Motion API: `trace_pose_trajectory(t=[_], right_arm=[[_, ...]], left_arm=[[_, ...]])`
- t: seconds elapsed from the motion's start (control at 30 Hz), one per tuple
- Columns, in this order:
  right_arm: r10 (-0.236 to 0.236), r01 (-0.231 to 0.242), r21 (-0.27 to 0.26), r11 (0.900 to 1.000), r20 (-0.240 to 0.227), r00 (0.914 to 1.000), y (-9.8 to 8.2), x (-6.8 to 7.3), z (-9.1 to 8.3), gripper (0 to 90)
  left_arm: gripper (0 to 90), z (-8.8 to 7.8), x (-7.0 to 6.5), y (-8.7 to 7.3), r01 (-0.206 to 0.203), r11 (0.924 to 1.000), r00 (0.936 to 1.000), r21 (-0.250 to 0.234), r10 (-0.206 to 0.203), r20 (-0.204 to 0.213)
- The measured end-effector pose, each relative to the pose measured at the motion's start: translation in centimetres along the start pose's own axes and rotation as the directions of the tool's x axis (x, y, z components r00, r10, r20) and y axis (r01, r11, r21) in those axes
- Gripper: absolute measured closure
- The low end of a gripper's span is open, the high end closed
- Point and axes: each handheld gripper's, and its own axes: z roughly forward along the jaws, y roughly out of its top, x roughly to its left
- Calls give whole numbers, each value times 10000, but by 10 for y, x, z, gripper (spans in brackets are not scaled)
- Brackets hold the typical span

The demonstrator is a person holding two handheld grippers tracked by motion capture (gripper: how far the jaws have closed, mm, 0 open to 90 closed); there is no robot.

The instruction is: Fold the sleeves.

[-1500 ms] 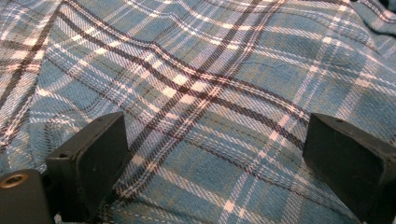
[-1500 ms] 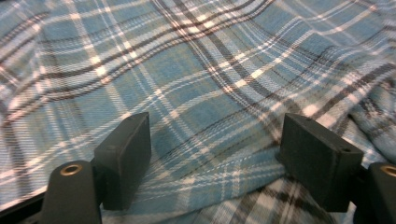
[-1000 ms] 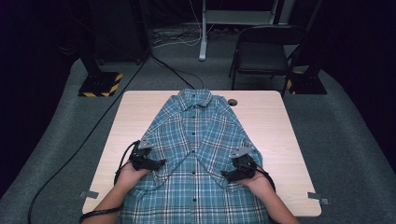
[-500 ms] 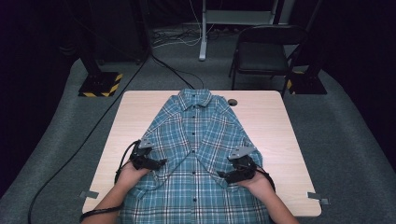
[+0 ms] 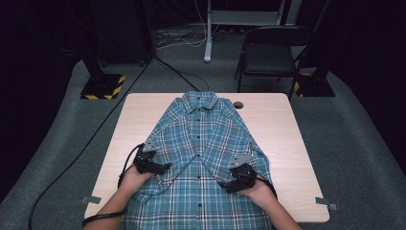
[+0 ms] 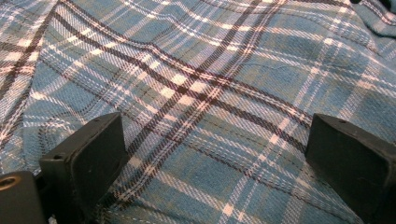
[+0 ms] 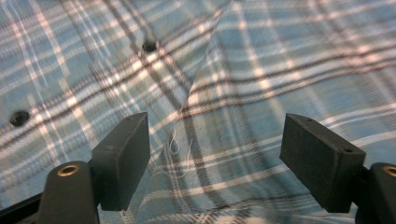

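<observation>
Left forearm: enters from bottom edge, angled inward, bare. Left hand: wrapped around gripper body from behind. Left gripper: low, pointing inward toward the right gripper, fingers spread wide, nothing pinched. Right forearm: enters from bottom edge, angled inward. Right gripper: low, pointing inward toward the left gripper, fingers wide apart, nothing clamped.

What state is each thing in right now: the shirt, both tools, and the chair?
Shirt: buttoned, flat on the table, both sleeves folded in across the front.
Left tool: open, over the left sleeve.
Right tool: open, over the right sleeve's edge.
Chair: unfolded, empty, beyond the table.
</observation>
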Motion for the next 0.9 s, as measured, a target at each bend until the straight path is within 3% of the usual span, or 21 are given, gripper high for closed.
trace_pose_trajectory(t=[0.13, 0.2, 0.27, 0.3, 0.37, 0.4, 0.47, 0.53, 0.63, 0.7, 0.73, 0.83, 0.9], right_arm=[[53, -49, -147, 9999, 279, 9996, 1, -6, -8, 228], [113, -114, 95, 9999, 174, 9998, -3, -10, -9, 219], [14, -9, 534, 9986, -95, 10000, -9, -13, -7, 214], [-59, 75, 835, 9965, -190, 9998, -12, -14, -4, 205], [-565, 574, 616, 9964, -166, 9983, -19, -13, -2, 198], [-496, 508, 659, 9965, -206, 9986, -18, -14, -2, 200], [-370, 378, 773, 9963, -118, 9992, -15, -14, -5, 221], [-413, 411, 442, 9982, 43, 9991, -13, -14, -11, 221], [-247, 250, -64, 9997, 449, 9987, -9, -17, -18, 221], [-54, 77, -337, 9994, 696, 9976, -7, -20, -20, 219], [8, 27, -405, 9992, 846, 9964, -7, -21, -20, 219], [75, -53, -187, 9998, 1224, 9925, -6, -25, -15, 218], [-19, 28, -69, 10000, 1292, 9916, -7, -26, -11, 215]], left_arm=[[46, -1, 0, 2, -96, 9997, 9999, 228, 93, 104], [50, -6, -1, 7, -344, 9986, 9994, 401, 340, 105], [53, -15, -5, 12, -718, 9973, 9974, 127, 717, 74], [53, -20, -7, 14, -724, 9974, 9969, -67, 726, 292], [53, -27, -10, 17, -783, 9965, 9925, -291, 806, 920], [54, -29, -12, 17, -892, 9956, 9894, -287, 919, 1121], [58, -31, -13, 14, -1149, 9933, 9827, -133, 1156, 1446], [56, -30, -14, 10, -1362, 9904, 9778, 240, 1305, 1639], [56, -28, -16, 3, -1779, 9810, 9735, 774, 1640, 1592], [55, -22, -16, -5, -1842, 9752, 9731, 1224, 1634, 1622], [41, -20, -17, -9, -1974, 9752, 9708, 998, 1803, 1583], [45, -23, -17, -7, -1881, 9764, 9734, 1058, 1709, 1527], [53, -28, -20, -6, -2059, 9749, 9693, 851, 1913, 1543]])
